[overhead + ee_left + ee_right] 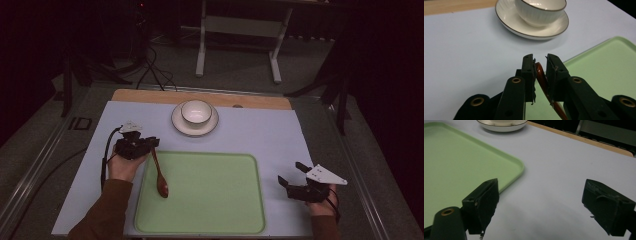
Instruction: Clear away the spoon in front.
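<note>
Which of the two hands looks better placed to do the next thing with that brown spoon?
The left. Its gripper is shut on the spoon handle, the spoon's bowl over the green tray. The right gripper waits open, apart from it, beyond the tray's other side.

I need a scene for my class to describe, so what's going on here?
A person works with tongs in each hand. The left tongs grip the handle of a brown spoon, whose bowl lies on the green tray. The right tongs hover open beside the tray. A bowl sits on a saucer beyond.
</note>
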`<move>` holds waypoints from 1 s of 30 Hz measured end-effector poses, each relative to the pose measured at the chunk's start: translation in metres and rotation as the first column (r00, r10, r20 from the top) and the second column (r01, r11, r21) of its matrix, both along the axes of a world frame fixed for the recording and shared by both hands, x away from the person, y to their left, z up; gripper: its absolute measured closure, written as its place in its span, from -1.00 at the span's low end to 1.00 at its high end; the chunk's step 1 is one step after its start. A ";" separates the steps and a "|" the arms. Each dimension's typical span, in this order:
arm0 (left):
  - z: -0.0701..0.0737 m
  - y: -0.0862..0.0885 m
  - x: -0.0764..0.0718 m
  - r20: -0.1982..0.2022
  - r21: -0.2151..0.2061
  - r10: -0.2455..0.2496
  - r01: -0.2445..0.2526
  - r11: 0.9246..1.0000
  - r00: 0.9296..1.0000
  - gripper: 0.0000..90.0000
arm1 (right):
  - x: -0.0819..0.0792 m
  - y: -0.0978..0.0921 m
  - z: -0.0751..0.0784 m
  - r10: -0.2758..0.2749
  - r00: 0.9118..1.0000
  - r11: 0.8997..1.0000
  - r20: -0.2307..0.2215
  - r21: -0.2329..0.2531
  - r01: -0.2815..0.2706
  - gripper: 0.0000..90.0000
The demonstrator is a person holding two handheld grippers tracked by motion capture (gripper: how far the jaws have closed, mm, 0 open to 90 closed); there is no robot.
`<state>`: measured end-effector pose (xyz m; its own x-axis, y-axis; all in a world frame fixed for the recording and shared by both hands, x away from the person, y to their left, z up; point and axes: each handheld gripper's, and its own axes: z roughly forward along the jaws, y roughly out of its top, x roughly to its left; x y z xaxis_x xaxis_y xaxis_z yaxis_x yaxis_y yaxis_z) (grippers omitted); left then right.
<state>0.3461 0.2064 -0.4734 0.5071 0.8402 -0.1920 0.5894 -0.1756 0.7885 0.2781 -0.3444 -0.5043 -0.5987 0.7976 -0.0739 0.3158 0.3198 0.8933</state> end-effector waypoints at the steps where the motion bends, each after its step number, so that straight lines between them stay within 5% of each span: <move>1: -0.001 0.000 0.000 -0.001 0.001 -0.003 0.003 1.000 1.000 0.71 | 0.000 0.000 0.000 0.000 1.000 1.000 0.000 -0.001 0.000 -0.69; 30: -0.034 -0.005 -0.021 0.004 0.024 -0.051 0.051 0.998 0.999 0.66 | -0.001 -0.001 0.001 0.003 1.000 1.000 0.007 -0.004 -0.003 -0.69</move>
